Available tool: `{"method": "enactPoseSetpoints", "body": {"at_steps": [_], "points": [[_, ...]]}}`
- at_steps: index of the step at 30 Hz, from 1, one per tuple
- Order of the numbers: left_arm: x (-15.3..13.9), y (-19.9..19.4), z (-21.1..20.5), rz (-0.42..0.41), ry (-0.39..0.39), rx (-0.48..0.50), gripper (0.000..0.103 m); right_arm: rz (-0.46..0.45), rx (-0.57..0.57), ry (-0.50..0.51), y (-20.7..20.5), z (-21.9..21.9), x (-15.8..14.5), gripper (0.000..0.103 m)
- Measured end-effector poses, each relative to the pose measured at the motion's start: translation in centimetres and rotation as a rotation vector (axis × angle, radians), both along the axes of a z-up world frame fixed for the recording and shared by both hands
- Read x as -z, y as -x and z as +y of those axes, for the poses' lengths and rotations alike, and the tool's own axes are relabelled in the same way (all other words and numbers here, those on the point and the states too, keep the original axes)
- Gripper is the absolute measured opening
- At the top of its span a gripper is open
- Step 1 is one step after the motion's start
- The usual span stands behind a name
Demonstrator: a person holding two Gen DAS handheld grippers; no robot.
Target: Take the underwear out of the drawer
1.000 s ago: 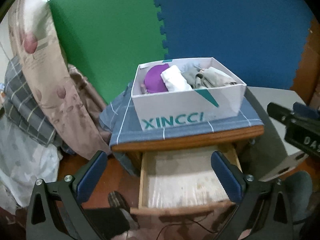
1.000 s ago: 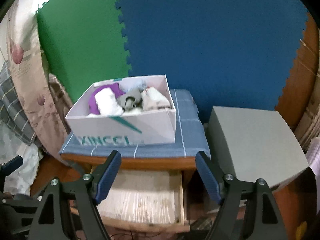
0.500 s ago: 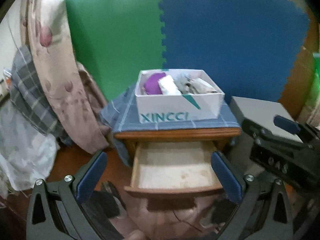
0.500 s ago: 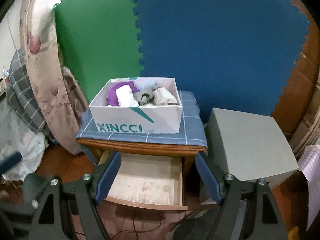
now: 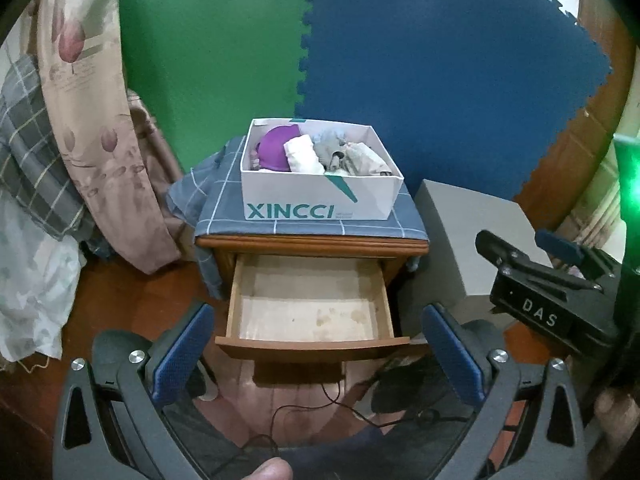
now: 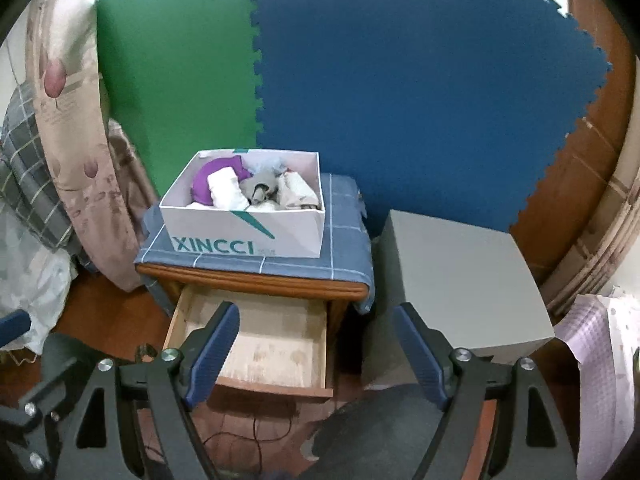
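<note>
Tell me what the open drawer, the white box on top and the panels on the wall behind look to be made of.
Drawer: looks like wood, with a pale, unfinished, stained bottom and a reddish-brown varnished front. White box: probably cardboard, given its thin folded walls, matte surface and printed teal lettering. Wall panels: likely foam mats in green and blue, with matte faces and interlocking toothed edges.

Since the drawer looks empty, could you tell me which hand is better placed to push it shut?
Left, probably. The drawer sits centred between the open left tongs; the right tongs, opening with nothing between, have it off to their left.
</note>
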State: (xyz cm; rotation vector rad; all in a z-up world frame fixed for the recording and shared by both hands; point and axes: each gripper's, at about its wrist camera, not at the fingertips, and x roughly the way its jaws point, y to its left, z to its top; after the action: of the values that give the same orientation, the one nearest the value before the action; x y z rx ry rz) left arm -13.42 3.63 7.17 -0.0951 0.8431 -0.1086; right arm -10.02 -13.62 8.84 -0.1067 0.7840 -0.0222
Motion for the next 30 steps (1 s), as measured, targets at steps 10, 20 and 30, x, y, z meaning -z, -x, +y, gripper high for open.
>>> {"method": "enactPoseSetpoints", "body": {"at_steps": [10,20,30], "points": [[-0.8,-3.7,-0.3,0.020,-0.102,-0.014,0.103,0.035,-0.014,0.012,-2.6,0.4,-0.1,0.082],[-1.1,-7.6,-0.2,0.034,-0.123,-0.024,0.103,0.036,-0.006,0.016,-5.1,0.4,-0.4,0.082],[-1.2,-7.8,-1.1,0.030,-0.121,0.009,0.103,0.043,0.000,0.024,-5.9,0.2,-0.2,0.082]]}}
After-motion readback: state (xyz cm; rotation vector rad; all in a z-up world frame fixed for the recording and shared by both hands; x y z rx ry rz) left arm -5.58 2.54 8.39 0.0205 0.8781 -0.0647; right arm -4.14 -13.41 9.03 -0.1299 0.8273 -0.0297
